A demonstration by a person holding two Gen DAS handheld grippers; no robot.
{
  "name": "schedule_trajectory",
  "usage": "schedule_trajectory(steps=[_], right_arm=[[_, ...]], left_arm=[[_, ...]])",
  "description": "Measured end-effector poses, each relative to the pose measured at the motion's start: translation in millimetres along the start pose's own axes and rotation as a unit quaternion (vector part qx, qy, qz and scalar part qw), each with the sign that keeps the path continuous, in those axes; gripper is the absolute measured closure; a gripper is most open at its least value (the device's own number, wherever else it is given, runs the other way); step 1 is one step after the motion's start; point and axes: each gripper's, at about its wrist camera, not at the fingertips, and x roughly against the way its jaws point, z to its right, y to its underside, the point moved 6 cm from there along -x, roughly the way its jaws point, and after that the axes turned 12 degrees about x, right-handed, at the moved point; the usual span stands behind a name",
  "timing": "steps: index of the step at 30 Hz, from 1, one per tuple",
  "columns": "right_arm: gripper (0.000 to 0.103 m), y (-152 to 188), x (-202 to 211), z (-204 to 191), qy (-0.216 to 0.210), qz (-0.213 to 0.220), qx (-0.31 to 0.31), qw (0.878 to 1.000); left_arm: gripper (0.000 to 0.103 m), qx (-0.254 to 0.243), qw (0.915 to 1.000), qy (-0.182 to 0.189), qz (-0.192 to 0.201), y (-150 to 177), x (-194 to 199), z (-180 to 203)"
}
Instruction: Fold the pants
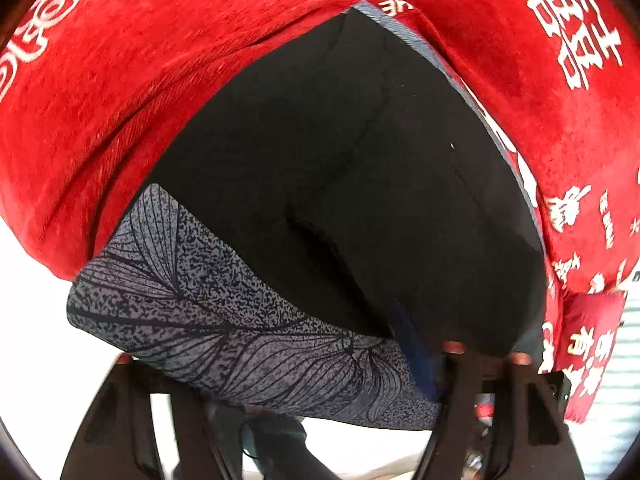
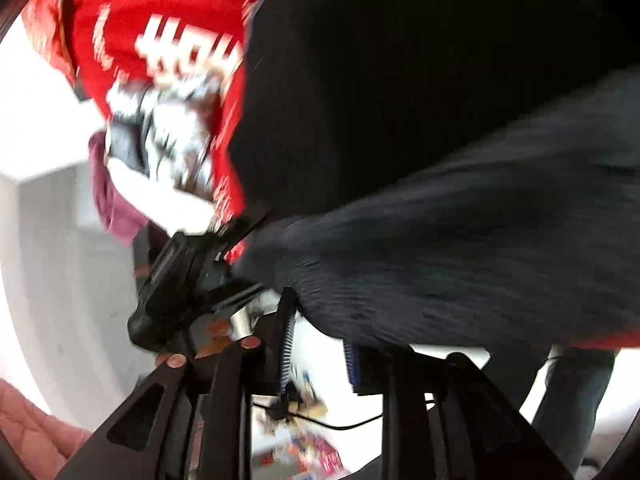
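Two views reach us, and in the left wrist one we see the black pants (image 1: 340,184) spread over a red blanket (image 1: 120,92) printed with white characters, their grey leaf-patterned band (image 1: 208,320) nearest our left tool (image 1: 304,354), whose fingers stand apart on either side of the hem with no clear pinch on the cloth. In the blurred right wrist view the dark pants (image 2: 460,240) hang just above our right tool (image 2: 316,344), and we cannot tell whether its fingers grip the fabric.
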Motion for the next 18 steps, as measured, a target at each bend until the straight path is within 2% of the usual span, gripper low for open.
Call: schedule_trajectory(steps=[1,3,5,6,7,8,9,10,11,12,14,16,18], right_arm=[[0.057,-0.1,14.1,10.6,0.012,0.024,-0.015,1.000],[0.048,1.1,40.3,30.6,0.028,0.070,-0.047,0.996],[0.048,1.2,62.4,48.1,0.002,0.123,-0.098,0.988],[0.048,1.4,67.3,52.7,-0.010,0.139,-0.117,0.983],[0.049,3.6,72.3,61.0,-0.039,0.167,-0.159,0.972],[0.052,5.8,72.6,66.8,-0.064,0.182,-0.195,0.962],[0.079,8.7,73.6,71.4,-0.081,0.200,-0.228,0.950],[0.097,10.3,77.0,75.5,-0.086,0.213,-0.246,0.942],[0.097,11.6,79.8,74.5,-0.082,0.217,-0.256,0.939],[0.097,11.4,83.6,70.0,-0.070,0.216,-0.254,0.940],[0.097,2.7,93.8,46.1,-0.038,0.202,-0.217,0.954],[0.097,-18.6,114.3,10.4,0.002,0.185,-0.153,0.971],[0.097,-31.8,134.8,-5.3,0.033,0.164,-0.101,0.981]], left_arm=[[0.044,-0.009,0.9999,-0.004,-0.002,1.1,0.3,1.2],[0.048,-0.020,0.9997,-0.008,-0.007,2.0,-1.8,6.0],[0.053,-0.037,0.9991,-0.016,-0.014,0.7,-3.9,7.9],[0.062,-0.043,0.9988,-0.021,-0.016,0.7,-2.9,9.5],[0.067,-0.049,0.9982,-0.026,-0.021,1.2,-3.4,9.1],[0.073,-0.052,0.9980,-0.026,-0.026,3.3,-3.4,8.6],[0.079,-0.051,0.9979,-0.025,-0.031,2.0,-2.1,8.2],[0.080,-0.052,0.9978,-0.023,-0.034,2.8,1.4,5.4],[0.082,-0.055,0.9975,-0.026,-0.035,1.3,7.2,8.5],[0.082,-0.059,0.9974,-0.026,-0.034,-1.7,14.5,8.2],[0.082,-0.063,0.9973,-0.022,-0.030,-5.7,29.4,16.2],[0.082,-0.061,0.9978,-0.009,-0.025,-10.9,44.3,34.0],[0.082,-0.072,0.9974,0.000,-0.007,-21.6,63.8,55.4]])
